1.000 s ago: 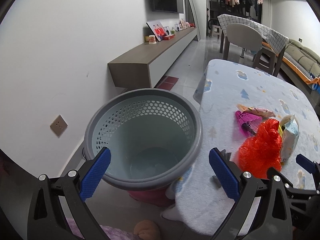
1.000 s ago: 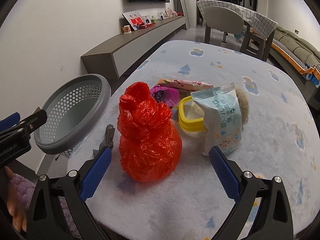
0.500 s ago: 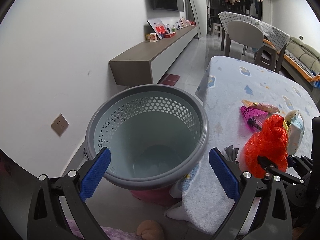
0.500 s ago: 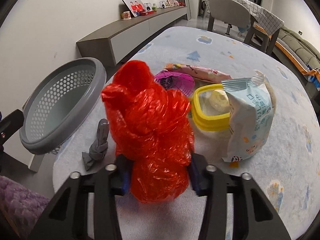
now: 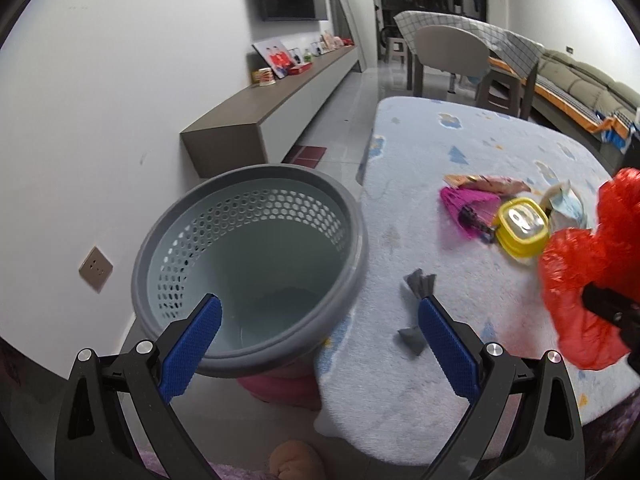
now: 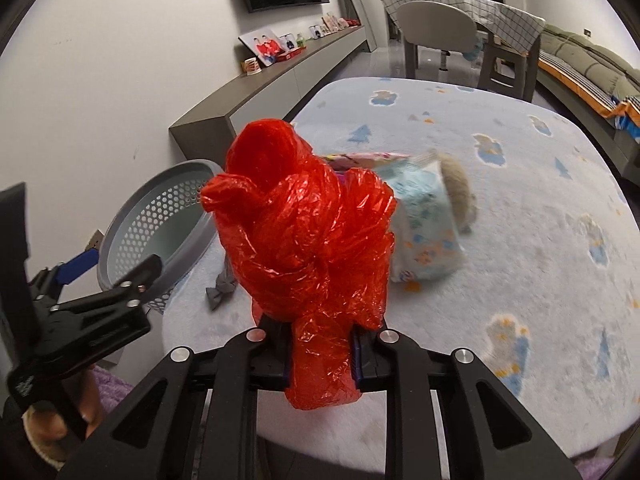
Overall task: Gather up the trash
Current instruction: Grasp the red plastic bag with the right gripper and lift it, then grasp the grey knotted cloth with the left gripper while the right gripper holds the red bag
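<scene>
Gripping a crumpled red bag, the right gripper has its fingers closed tight on the bag's lower part, and the bag bulges up above them, off the counter. The left gripper has its blue fingers spread wide with nothing between them; it hangs over the near rim of the grey bin, which stands just beside the counter's edge.

Only the left view looks down into the bin: perforated walls and a smooth pale bottom. It also shows a yellow tub, a magenta wrapper and a pink packet lying close together on the counter, and a grey scrap near the bin side. The bag appears there at the right edge, blurred.

The right view hides the tub behind the bag, but shows a pale blue pouch just beyond the bag, and the left gripper from the side, with part of the bin beyond it.

A fleecy pale blue cloth with small tree prints covers the counter. Beyond it are a white wall, a long low cabinet with framed photos, a dark screen on the wall, a grey chair, a checked cloth, a sofa and hanging clothes.
</scene>
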The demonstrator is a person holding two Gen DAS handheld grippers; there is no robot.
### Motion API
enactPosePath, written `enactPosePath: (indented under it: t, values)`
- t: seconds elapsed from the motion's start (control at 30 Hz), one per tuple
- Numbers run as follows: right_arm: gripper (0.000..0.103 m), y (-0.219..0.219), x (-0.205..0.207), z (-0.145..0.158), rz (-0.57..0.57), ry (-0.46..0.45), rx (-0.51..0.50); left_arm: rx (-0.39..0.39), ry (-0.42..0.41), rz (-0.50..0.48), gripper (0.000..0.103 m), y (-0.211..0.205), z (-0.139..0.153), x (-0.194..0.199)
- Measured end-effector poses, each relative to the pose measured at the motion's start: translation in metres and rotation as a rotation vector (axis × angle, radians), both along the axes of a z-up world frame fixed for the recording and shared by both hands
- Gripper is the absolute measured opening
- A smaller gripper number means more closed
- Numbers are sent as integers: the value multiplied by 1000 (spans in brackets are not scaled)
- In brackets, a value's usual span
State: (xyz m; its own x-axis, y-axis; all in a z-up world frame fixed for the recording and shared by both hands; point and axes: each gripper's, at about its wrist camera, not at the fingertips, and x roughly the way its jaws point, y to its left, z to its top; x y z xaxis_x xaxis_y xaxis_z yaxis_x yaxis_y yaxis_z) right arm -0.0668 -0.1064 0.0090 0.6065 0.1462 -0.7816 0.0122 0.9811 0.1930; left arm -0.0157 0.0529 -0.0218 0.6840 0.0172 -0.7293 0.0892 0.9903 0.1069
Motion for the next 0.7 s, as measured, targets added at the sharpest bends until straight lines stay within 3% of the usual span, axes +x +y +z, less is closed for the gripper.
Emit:
enactPosePath:
  t: [0.17,0.57,0.67,0.7]
  values:
    - [20,-18,-20,-4,-27,15,17,6,34,-55,97,-21,-13,3]
    - [20,-43,-26,-13,-43,15,94,-43,101,-80,96,-48,-37,19]
    - [20,-46,-27,-13,-42,18,107,-25,116,-92,93,-57,-44,22]
    - [20,-46,-27,-13,-42,16,110,-25,120,-98,87,-60,-46,23]
